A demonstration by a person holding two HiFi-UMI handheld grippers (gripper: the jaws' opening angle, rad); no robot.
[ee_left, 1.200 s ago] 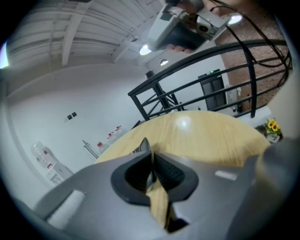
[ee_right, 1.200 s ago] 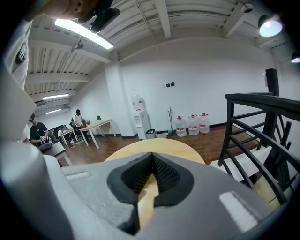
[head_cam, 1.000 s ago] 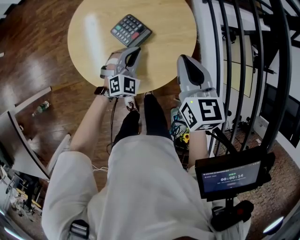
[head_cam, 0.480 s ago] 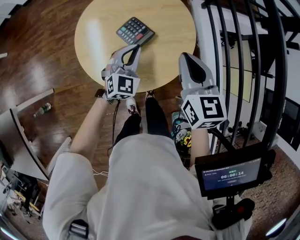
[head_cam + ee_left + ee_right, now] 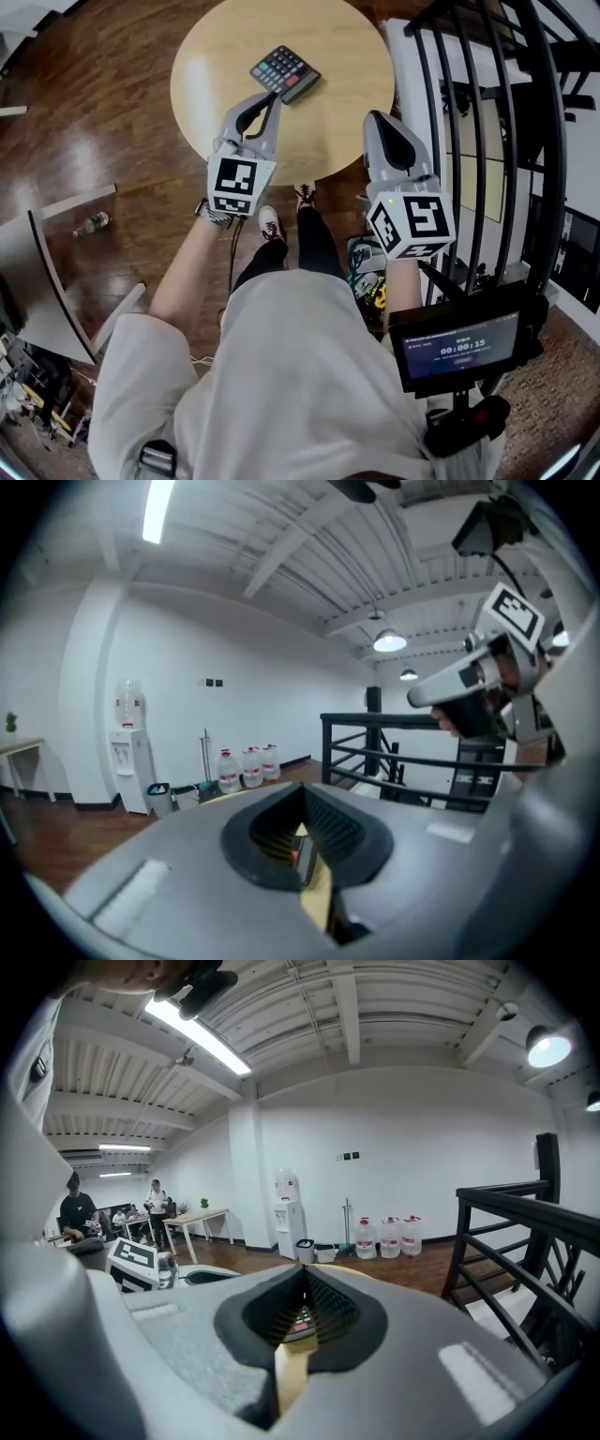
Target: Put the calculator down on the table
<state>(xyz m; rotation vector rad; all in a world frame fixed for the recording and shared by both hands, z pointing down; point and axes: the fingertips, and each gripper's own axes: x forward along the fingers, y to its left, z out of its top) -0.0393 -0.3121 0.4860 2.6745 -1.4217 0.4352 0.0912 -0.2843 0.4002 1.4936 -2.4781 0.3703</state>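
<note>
A dark calculator with coloured keys lies flat on the round wooden table, near its middle. My left gripper hangs in the air short of the calculator's near edge, jaws shut and empty, not touching it. My right gripper is held up over the table's right rim, also shut with nothing in it. In the left gripper view the jaws meet at the tip, with a sliver of the calculator below them. The right gripper view shows its jaws closed above the calculator.
A black metal railing runs down the right side. A chair and a bottle stand on the wooden floor at left. A small screen hangs at lower right. A water cooler and water jugs line the far wall.
Both grippers have risen away from the table, the left more, and it has rolled so its marker cube faces up. The calculator stays where it lay.
</note>
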